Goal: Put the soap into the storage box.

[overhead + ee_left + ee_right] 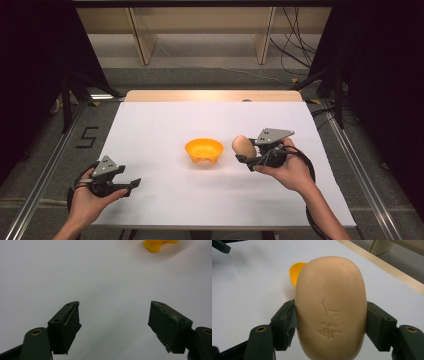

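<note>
The soap (330, 307), a tan oval bar with a stamped mark on its face, sits clamped between the jaws of the right gripper (331, 322), both pads pressing its sides; in the right gripper view its lower end runs off the bottom edge, and it hides most of the bowl (295, 272) behind it, leaving a yellow sliver at its left; the stamp is too shallow to read. In the high view the soap (242, 146) is held just right of the bowl (203, 150), near but apart, above the white desk (165, 200); the right hand (287, 170) covers much of the right gripper (244, 156), and whether the soap touches the desk cannot be told. The left gripper (134, 185) rests near the desk's front left, well apart from the bowl, its jaws wide with bare desk between them (115, 322); in the left gripper view the bowl (160, 244) is cut off at the top edge. The bowl stands about mid-desk, alone; white surface lies open all round it, broadest toward the far edge, where a wooden strip (212, 95) shows; beyond the desk's sides run metal rails (45, 170) and dark curtains.
</note>
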The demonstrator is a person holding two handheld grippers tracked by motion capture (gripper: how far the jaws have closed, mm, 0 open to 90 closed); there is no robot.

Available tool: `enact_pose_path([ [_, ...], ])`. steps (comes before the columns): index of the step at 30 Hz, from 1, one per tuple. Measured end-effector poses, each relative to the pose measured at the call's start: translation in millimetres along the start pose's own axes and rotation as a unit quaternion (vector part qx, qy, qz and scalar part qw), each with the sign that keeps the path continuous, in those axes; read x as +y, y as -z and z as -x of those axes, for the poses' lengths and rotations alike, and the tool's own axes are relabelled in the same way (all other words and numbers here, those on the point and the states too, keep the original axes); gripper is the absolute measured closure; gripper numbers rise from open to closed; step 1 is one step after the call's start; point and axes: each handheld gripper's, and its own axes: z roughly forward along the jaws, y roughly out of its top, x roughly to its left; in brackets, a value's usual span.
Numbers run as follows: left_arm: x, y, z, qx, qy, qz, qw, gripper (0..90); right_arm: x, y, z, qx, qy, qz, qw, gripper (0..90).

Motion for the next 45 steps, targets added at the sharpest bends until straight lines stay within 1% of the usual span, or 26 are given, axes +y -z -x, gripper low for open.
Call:
enact_pose_path([
  [1, 0.0, -0.2, 0.0, -0.001, 0.001, 0.0, 1.0, 24.3, 0.3, 0.5, -1.3, -0.002, -0.009, -0.004, 0.9999, 33.4],
  [3, 0.2, 0.2, -0.1, -0.001, -0.004, 0.001, 1.0, 24.3, 1.5, -0.1, -0.9, 0.004, -0.005, -0.008, 0.9999, 33.3],
  [4, 0.2, 0.2, -0.1, -0.001, -0.004, 0.001, 1.0, 24.3, 2.0, 0.2, -1.3, -0.002, -0.004, -0.006, 1.0, 33.4],
  [5, 0.2, 0.1, -0.2, 0.0, -0.004, 0.0, 1.0, 24.3, 2.0, -0.9, -2.9, 0.0, -0.013, -0.003, 0.9999, 33.4],
  [8, 0.2, 0.2, -0.5, 0.0, -0.006, -0.001, 1.0, 24.3, 3.8, -0.8, -0.5, 0.006, -0.003, -0.007, 1.0, 33.4],
  [9, 0.1, 0.1, -0.1, -0.002, -0.004, 0.001, 1.0, 24.3, 4.3, -1.1, -0.4, 0.005, -0.001, -0.006, 1.0, 33.4],
  [10, 0.1, 0.1, -0.1, -0.002, -0.004, 0.001, 1.0, 24.3, 4.5, -0.5, -1.8, -0.001, -0.008, -0.006, 0.9999, 33.4],
  [12, 0.1, 0.0, 0.0, -0.002, -0.004, 0.001, 1.0, 24.3, 5.5, -1.4, -0.2, -0.002, 0.001, -0.001, 1.0, 33.4],
  [15, 0.2, 0.0, 0.1, -0.002, -0.003, 0.002, 1.0, 24.3, 6.8, -1.9, -1.2, -0.001, -0.006, -0.003, 1.0, 33.4],
  [16, 0.3, 0.0, 0.1, -0.002, -0.004, 0.002, 1.0, 24.3, 7.3, -2.5, -0.6, -0.001, 0.0, 0.0, 1.0, 33.4],
  [19, 0.2, 0.1, 0.2, -0.004, -0.005, 0.002, 1.0, 24.3, 8.6, -3.5, -1.6, 0.002, -0.007, -0.002, 1.0, 33.4],
  [21, 0.2, -0.1, 0.2, -0.005, -0.003, 0.001, 1.0, 24.3, 9.5, -4.3, -1.3, 0.004, -0.002, -0.002, 1.0, 33.4],
  [23, 0.2, -0.5, 0.5, -0.004, -0.002, 0.002, 1.0, 24.4, 10.3, -4.9, -1.0, -0.001, 0.0, 0.002, 1.0, 33.4],
  [25, 0.2, -0.6, 0.5, -0.005, -0.002, 0.002, 1.0, 24.4, 10.7, -6.6, -2.9, 0.003, -0.008, 0.003, 1.0, 33.4],
  [27, 0.2, -0.6, 0.6, -0.005, -0.002, 0.002, 1.0, 24.4, 11.9, -7.5, -2.2, 0.007, -0.002, -0.002, 1.0, 33.4],
  [28, 0.2, -0.5, 0.6, -0.005, -0.002, 0.002, 1.0, 24.4, 12.1, -8.2, -4.1, 0.008, -0.008, 0.0, 0.9999, 33.4],
  [29, 0.2, -0.5, 0.7, -0.005, -0.002, 0.002, 1.0, 24.4, 12.7, -8.3, -2.8, 0.006, -0.002, 0.001, 1.0, 33.4],
  [31, 0.2, -0.6, 0.6, -0.005, -0.002, 0.002, 1.0, 24.4, 13.6, -10.1, -3.5, 0.013, 0.001, 0.001, 0.9999, 33.4],
  [32, 0.3, -0.6, 0.6, -0.005, -0.002, 0.002, 1.0, 24.4, 13.8, -10.1, -4.4, 0.005, -0.002, 0.002, 1.0, 33.4],
  [33, 0.3, -0.7, 0.6, -0.005, -0.002, 0.002, 1.0, 24.4, 13.9, -11.5, -5.2, 0.006, -0.004, 0.006, 1.0, 33.4],
  [34, 0.2, -0.7, 0.6, -0.005, -0.002, 0.002, 1.0, 24.4, 14.7, -12.1, -3.7, 0.007, 0.009, 0.008, 0.9999, 33.4],
  [36, 0.2, -0.7, 0.5, -0.005, -0.001, 0.002, 1.0, 24.4, 15.1, -12.3, -5.3, 0.004, -0.004, 0.007, 1.0, 33.4],
  [39, 0.2, -0.7, 0.5, -0.005, -0.001, 0.002, 1.0, 24.4, 16.0, -14.0, -4.3, 0.007, 0.006, 0.009, 0.9999, 33.4],
  [42, 0.3, -0.6, 0.5, -0.005, -0.002, 0.002, 1.0, 24.4, 16.6, -15.0, -5.7, 0.008, -0.001, 0.011, 0.9999, 33.4],
  [43, 0.3, -0.6, 0.5, -0.005, -0.002, 0.002, 1.0, 24.4, 17.1, -14.9, -5.1, 0.012, 0.004, 0.007, 0.9999, 33.4],
  [45, 0.2, -0.5, 0.4, -0.005, -0.002, 0.002, 1.0, 24.5, 17.5, -15.4, -5.7, 0.015, 0.0, 0.004, 0.9999, 33.4],
])
